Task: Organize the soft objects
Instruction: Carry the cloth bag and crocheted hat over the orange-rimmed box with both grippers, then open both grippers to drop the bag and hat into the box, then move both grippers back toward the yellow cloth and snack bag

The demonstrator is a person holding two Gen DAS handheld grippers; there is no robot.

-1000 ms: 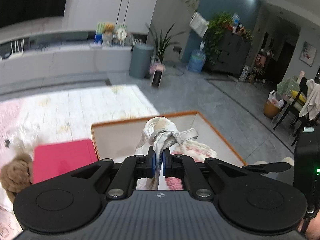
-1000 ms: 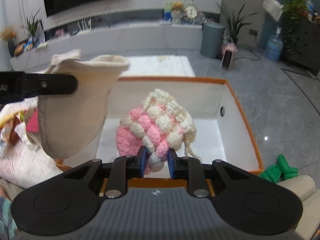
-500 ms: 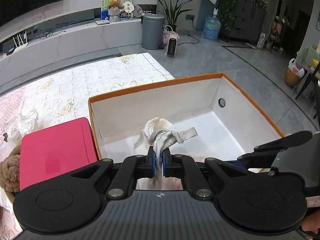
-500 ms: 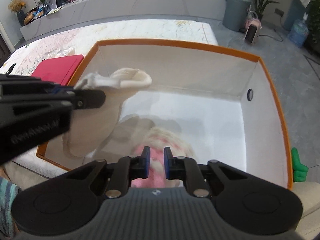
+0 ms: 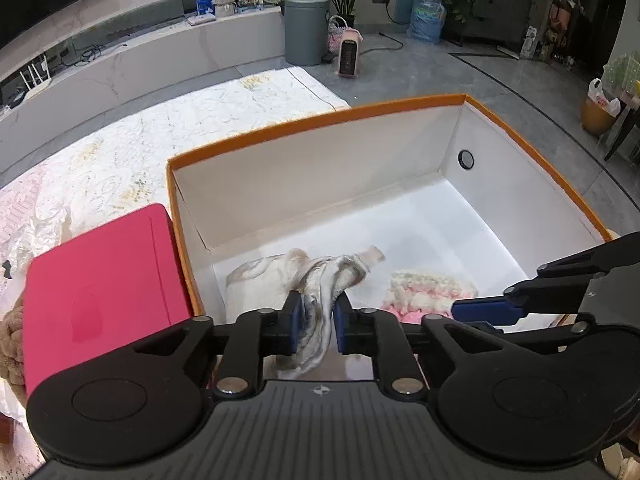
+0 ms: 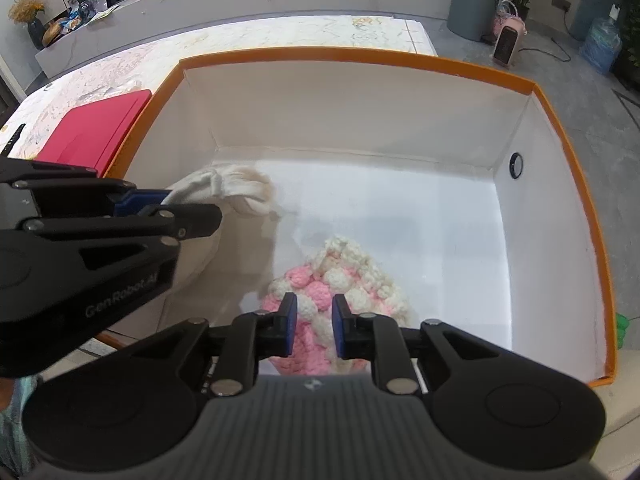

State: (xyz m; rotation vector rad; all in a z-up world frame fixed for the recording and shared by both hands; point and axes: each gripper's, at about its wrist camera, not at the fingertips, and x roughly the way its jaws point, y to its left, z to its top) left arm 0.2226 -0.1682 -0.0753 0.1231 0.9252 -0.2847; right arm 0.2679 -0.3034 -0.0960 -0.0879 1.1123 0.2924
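Inside the orange-rimmed box [image 6: 552, 96], the left gripper [image 5: 314, 326] clenches the cream cloth [image 5: 320, 280] near its left wall, while the right gripper [image 6: 313, 330] brackets the pink-and-white crocheted piece [image 6: 340, 280] lying just beyond, fingers parted.

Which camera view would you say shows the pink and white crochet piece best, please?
The right wrist view: the pink and white crochet piece lies on the box floor, mostly visible beyond the right tool. The left wrist view catches only a blurred strip behind tool parts.
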